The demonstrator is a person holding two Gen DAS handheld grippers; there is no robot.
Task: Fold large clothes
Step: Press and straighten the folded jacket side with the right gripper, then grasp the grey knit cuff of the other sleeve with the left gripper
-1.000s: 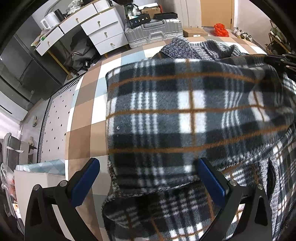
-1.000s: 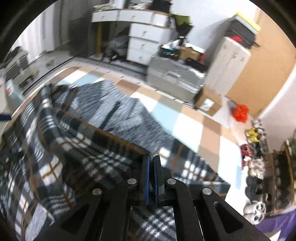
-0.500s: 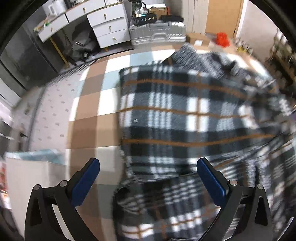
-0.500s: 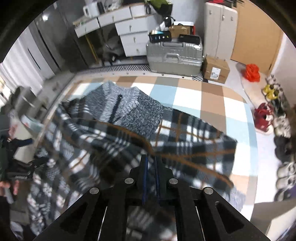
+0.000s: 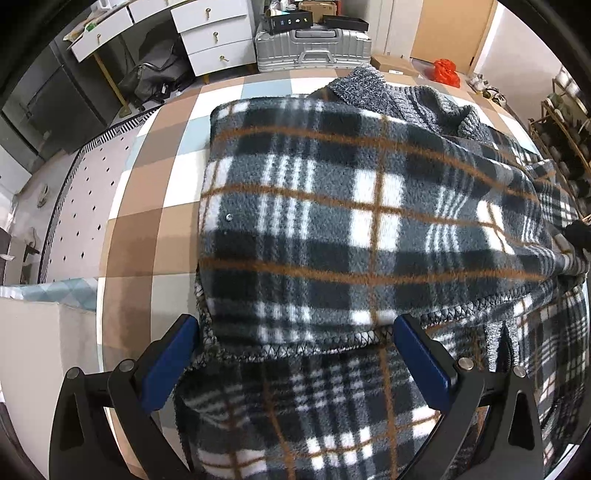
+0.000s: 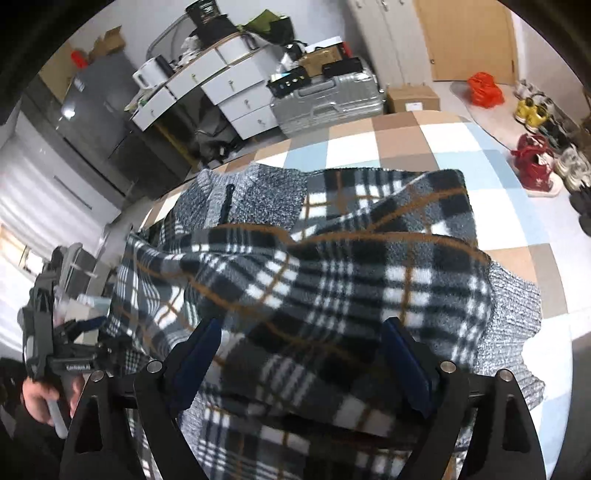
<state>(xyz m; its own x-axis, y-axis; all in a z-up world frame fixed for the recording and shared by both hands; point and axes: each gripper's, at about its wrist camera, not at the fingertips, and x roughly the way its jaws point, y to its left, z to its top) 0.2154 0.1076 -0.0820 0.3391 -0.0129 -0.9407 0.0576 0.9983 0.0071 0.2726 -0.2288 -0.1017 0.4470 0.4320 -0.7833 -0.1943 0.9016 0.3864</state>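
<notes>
A: Where does the plaid fleece garment [image 5: 354, 229] lie?

B: Spread over the table's checked cloth [image 5: 147, 206], with a folded layer on top whose stitched hem runs between the left gripper [image 5: 295, 354] fingers. Those fingers stand spread wide; the fabric lies below them, and neither blue pad [image 5: 421, 362] presses on it.

A: And the right gripper [image 6: 299, 354]?

B: Its fingers are opening, already far apart, with plaid fleece between them but not pinched. That part of the picture is a little blurred.

A: What does the right wrist view give that the left does not?

B: The person's hand [image 6: 37, 398] gripping the handle of the left gripper at the left edge, the far right corner of the garment [image 6: 443, 206] lying flat, and a row of shoes [image 6: 535, 155] on the floor. It also shows the dark zip on the grey knit lining [image 6: 236, 199].

A: And the left wrist view?

B: The hem's overlock stitching up close, and the grey knit lining [image 5: 406, 96] bunched at the far end. Both views catch the silver suitcase [image 5: 314, 51] and the white drawers [image 5: 214, 33] behind the table.

A: Anything cut off?

B: The garment's near part runs out of the bottom of both pictures, so its whole shape cannot be made out.
</notes>
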